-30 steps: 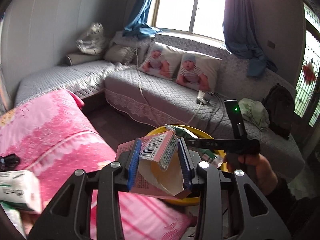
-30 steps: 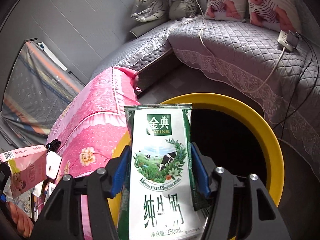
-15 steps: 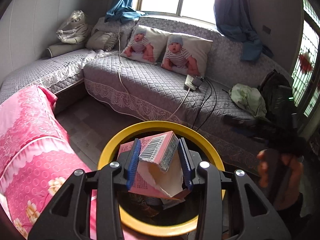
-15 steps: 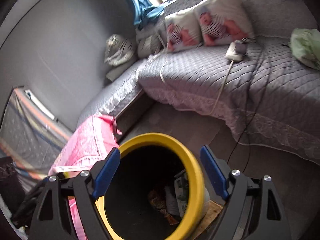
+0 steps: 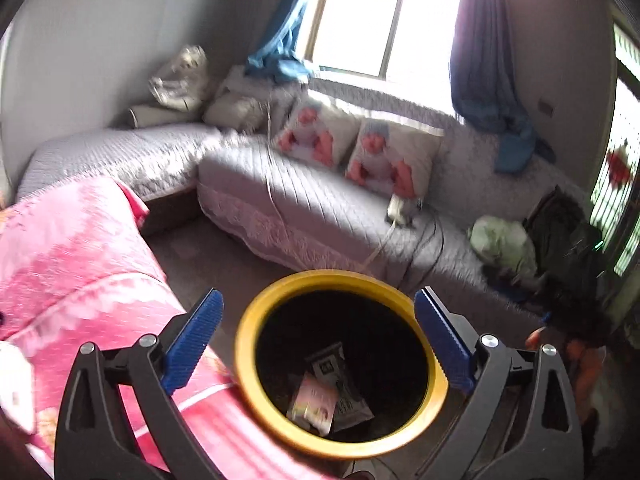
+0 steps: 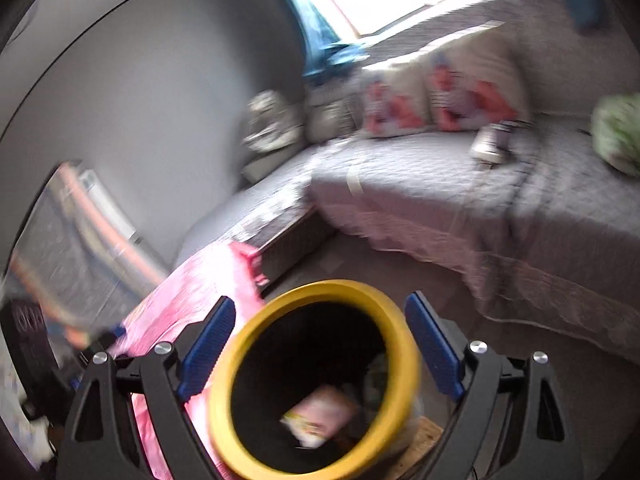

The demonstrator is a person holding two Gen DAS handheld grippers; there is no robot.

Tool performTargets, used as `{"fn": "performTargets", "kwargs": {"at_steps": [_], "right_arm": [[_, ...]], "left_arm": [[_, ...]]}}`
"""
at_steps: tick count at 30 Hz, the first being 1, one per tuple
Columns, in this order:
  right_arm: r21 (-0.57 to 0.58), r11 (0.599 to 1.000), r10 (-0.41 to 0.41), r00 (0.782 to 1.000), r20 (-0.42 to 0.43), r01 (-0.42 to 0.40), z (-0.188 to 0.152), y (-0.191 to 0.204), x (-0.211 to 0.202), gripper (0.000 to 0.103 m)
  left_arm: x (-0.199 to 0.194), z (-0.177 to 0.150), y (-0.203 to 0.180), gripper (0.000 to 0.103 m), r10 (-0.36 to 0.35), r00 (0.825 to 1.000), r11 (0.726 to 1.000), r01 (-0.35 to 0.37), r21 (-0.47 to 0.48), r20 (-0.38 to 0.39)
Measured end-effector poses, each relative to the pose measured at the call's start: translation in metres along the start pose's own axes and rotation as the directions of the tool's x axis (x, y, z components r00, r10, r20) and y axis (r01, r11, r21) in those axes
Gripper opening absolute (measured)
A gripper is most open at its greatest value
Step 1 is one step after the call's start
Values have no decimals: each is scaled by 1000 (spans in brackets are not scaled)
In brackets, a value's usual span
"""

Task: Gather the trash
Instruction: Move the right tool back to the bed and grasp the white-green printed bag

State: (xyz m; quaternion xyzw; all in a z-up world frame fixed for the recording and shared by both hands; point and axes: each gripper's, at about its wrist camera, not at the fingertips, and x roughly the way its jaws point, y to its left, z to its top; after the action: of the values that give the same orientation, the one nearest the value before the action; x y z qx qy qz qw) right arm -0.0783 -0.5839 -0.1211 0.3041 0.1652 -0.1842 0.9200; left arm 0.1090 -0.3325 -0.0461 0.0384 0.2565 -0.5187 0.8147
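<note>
A yellow-rimmed bin [image 5: 245,360] stands on the floor below both grippers. Inside it lie a pink carton [image 5: 314,404] and a green and white milk carton [image 5: 340,376]. My left gripper [image 5: 318,298] hangs over the bin mouth; its jaws are opening, with nothing between the blue pads [image 5: 192,336]. In the right wrist view the same bin [image 6: 220,400] sits blurred under my right gripper [image 6: 320,302], which is open and empty, and the pink carton [image 6: 320,412] shows at the bottom. A hand [image 5: 576,364] shows at the right edge.
A pink flowered blanket [image 5: 80,280] covers the surface left of the bin. A grey quilted corner sofa [image 5: 320,208] runs behind it, with picture cushions [image 5: 384,160], a charger and cables [image 5: 400,208], a green cloth [image 5: 504,244] and a dark bag [image 5: 560,232].
The left gripper opened and dropped the pink carton into the bin. The right gripper let the milk carton fall in, then drew back and up with its jaws wide.
</note>
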Motion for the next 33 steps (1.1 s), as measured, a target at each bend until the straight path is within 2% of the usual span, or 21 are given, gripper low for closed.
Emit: {"fn": "performTargets", "kwargs": {"at_steps": [3, 5, 7, 8, 10, 12, 15, 16, 21, 22, 24, 27, 29, 31, 33], "right_arm": [[-135, 985, 104, 993, -55, -111, -8, 47, 13, 83], [-227, 952, 185, 977, -104, -204, -15, 83, 21, 83], [-314, 901, 256, 951, -172, -299, -27, 122, 30, 83], [-351, 869, 290, 934, -207, -348, -34, 141, 34, 83], [-414, 783, 363, 882, -301, -464, -52, 184, 43, 83], [-465, 697, 403, 834, -376, -546, -70, 224, 49, 83], [-491, 582, 431, 757, -490, -649, -97, 278, 62, 83], [-500, 557, 428, 745, -512, -663, -106, 294, 63, 83], [-586, 422, 350, 721, -598, -692, -133, 357, 87, 83], [-605, 386, 328, 717, -616, -696, -137, 368, 92, 83], [-660, 290, 269, 721, -638, -693, -144, 390, 102, 83], [-699, 148, 147, 714, -684, -700, -155, 416, 130, 83], [-703, 72, 66, 706, -705, -708, -160, 431, 147, 83], [-700, 32, 1, 700, -714, -713, -163, 440, 166, 83], [-683, 8, -75, 680, -729, -731, -169, 448, 188, 83]], "left_arm": [[-53, 1, 16, 93, 45, 995, 999, -43, -18, 90], [-88, -2, 32, 93, 70, 989, 997, -65, -41, 129], [-122, -9, 51, 93, 132, 978, 990, -123, -64, 161], [-143, -15, 63, 93, 180, 967, 983, -167, -82, 180], [-177, -29, 82, 94, 263, 942, 963, -244, -114, 209], [-214, -48, 103, 94, 367, 902, 928, -339, -156, 228], [-261, -78, 137, 93, 478, 853, 867, -422, -265, 208], [-277, -90, 148, 93, 510, 838, 843, -441, -309, 193], [-331, -130, 181, 93, 617, 770, 746, -505, -433, 165], [-337, -134, 184, 93, 626, 763, 737, -509, -445, 164], [-350, -144, 190, 93, 640, 751, 721, -513, -465, 163], [-356, -154, 194, 94, 639, 752, 715, -502, -487, 163], [-356, -157, 199, 94, 632, 757, 714, -487, -502, 165], [-354, -160, 205, 94, 620, 767, 715, -469, -518, 162], [-352, -165, 213, 94, 607, 779, 714, -449, -537, 155]]}}
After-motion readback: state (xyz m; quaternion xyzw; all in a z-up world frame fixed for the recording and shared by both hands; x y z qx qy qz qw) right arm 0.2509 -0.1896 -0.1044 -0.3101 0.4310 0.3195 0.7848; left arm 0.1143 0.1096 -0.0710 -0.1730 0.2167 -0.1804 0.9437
